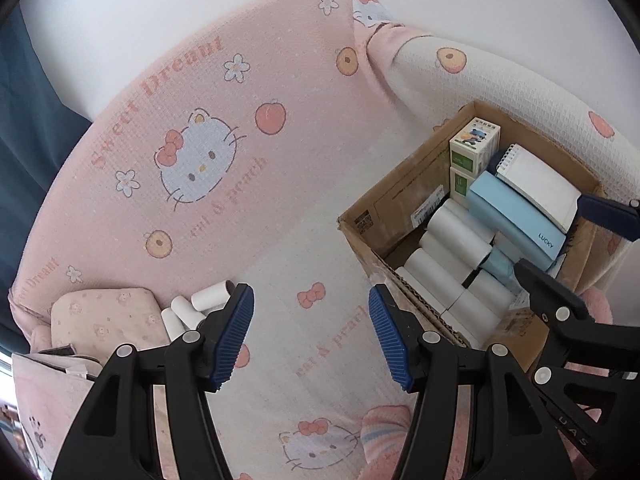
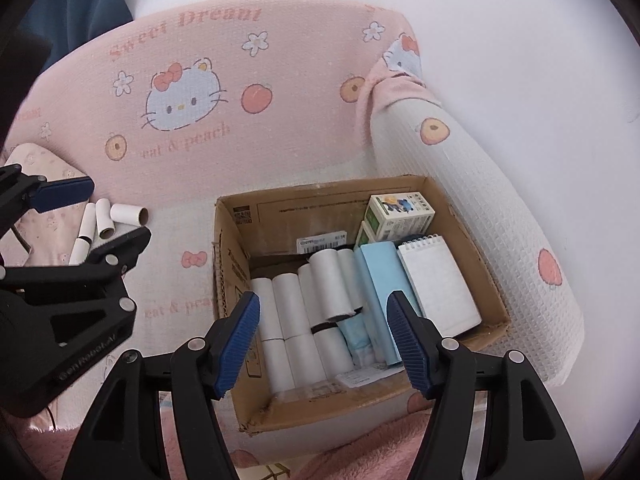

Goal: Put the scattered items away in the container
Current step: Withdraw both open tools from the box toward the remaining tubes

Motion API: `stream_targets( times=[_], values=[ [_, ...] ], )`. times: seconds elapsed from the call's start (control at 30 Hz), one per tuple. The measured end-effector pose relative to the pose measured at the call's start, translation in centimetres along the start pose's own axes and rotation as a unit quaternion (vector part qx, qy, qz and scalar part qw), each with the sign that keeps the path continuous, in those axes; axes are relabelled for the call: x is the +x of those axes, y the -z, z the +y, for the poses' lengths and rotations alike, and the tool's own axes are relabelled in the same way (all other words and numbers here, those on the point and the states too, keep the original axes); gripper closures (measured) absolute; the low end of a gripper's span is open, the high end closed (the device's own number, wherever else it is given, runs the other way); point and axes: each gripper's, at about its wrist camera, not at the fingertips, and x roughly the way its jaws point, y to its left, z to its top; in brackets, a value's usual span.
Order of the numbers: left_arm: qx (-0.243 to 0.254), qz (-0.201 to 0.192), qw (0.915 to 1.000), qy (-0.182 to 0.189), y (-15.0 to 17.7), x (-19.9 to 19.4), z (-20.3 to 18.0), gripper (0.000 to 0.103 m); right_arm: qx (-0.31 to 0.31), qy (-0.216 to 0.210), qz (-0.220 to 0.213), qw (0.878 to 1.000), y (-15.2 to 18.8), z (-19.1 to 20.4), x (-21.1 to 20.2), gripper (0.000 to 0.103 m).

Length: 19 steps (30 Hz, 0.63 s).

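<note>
A cardboard box (image 2: pixel 472 348) stands on the sofa seat by the right armrest, also in the left wrist view (image 1: pixel 384 208). It holds several white rolls (image 2: pixel 296 304), a light blue case (image 2: pixel 380 276), a spiral notepad (image 2: pixel 440 284) and two small cartons (image 2: pixel 400 212). Several loose white rolls (image 2: pixel 104 224) lie on the seat to the left, by a small pillow; they also show in the left wrist view (image 1: pixel 192 308). My right gripper (image 2: pixel 324 344) is open and empty above the box. My left gripper (image 1: pixel 312 336) is open and empty above the seat, between the loose rolls and the box.
The sofa has a pink Hello Kitty cover (image 1: pixel 192 152) with a high back and a white armrest (image 2: pixel 500 216) right of the box. A small pink pillow (image 1: pixel 104 320) lies at the seat's left. A pink fluffy blanket (image 2: pixel 360 452) lies at the front.
</note>
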Motion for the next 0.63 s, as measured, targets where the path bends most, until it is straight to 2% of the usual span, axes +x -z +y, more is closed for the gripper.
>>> stream_targets(
  times=[0.4,0.53,0.63],
  values=[
    [0.011,0.006,0.9999,-0.004,0.0,0.3,-0.9,0.039,0.013,-0.006,0.001,1.000,-0.2,0.0,0.4,0.039],
    [0.014,-0.001,0.9998,0.012,0.1,0.1,-1.1,0.039,0.024,0.000,0.006,1.000,-0.1,-0.7,0.6,0.039],
    [0.024,0.002,0.9997,0.000,0.1,0.2,-1.5,0.039,0.026,0.002,0.008,1.000,0.1,-0.9,0.5,0.039]
  ],
)
